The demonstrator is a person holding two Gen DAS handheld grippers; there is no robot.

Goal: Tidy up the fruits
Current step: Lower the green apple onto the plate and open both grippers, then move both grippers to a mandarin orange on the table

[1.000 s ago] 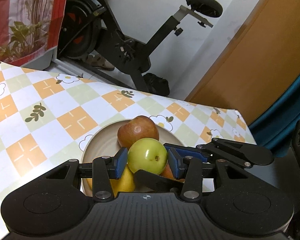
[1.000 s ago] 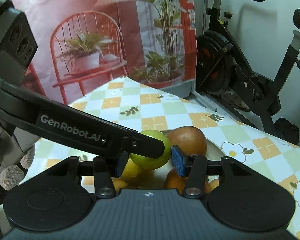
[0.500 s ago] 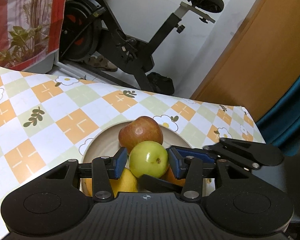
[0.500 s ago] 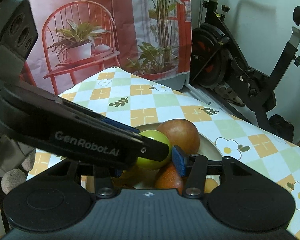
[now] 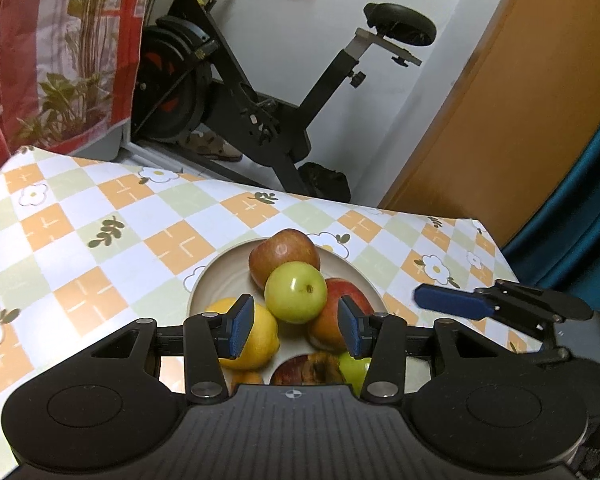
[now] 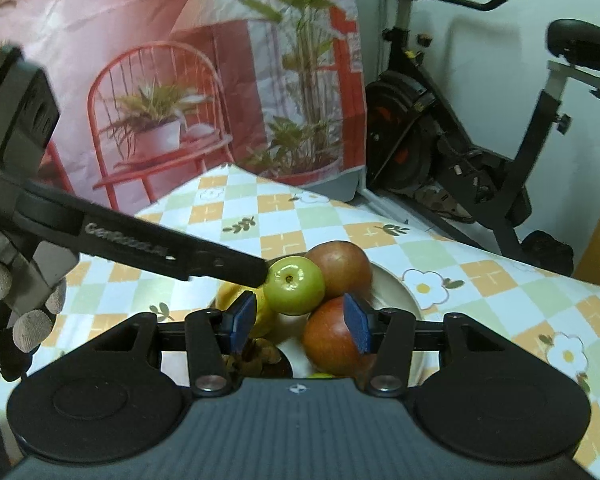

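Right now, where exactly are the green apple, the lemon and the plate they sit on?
green apple (image 5: 295, 292): left wrist view, middle of its shiny skin.
lemon (image 5: 256, 340): left wrist view, yellow side showing beside the blue pad.
plate (image 5: 224, 276): left wrist view, bare inner wall on its left side.

A green apple (image 5: 295, 292), red apples (image 5: 283, 255) and a yellow lemon (image 5: 256, 336) fill a cream plate (image 5: 214, 284) on orange-green checked cloth (image 5: 100, 248).

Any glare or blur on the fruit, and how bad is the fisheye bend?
Left wrist view: sharp, a small glare streak on the green apple, the exercise bike and the door edge bowed. Right wrist view: softer, the plant backdrop slightly smeared, a small glint on the green apple, corners dark.
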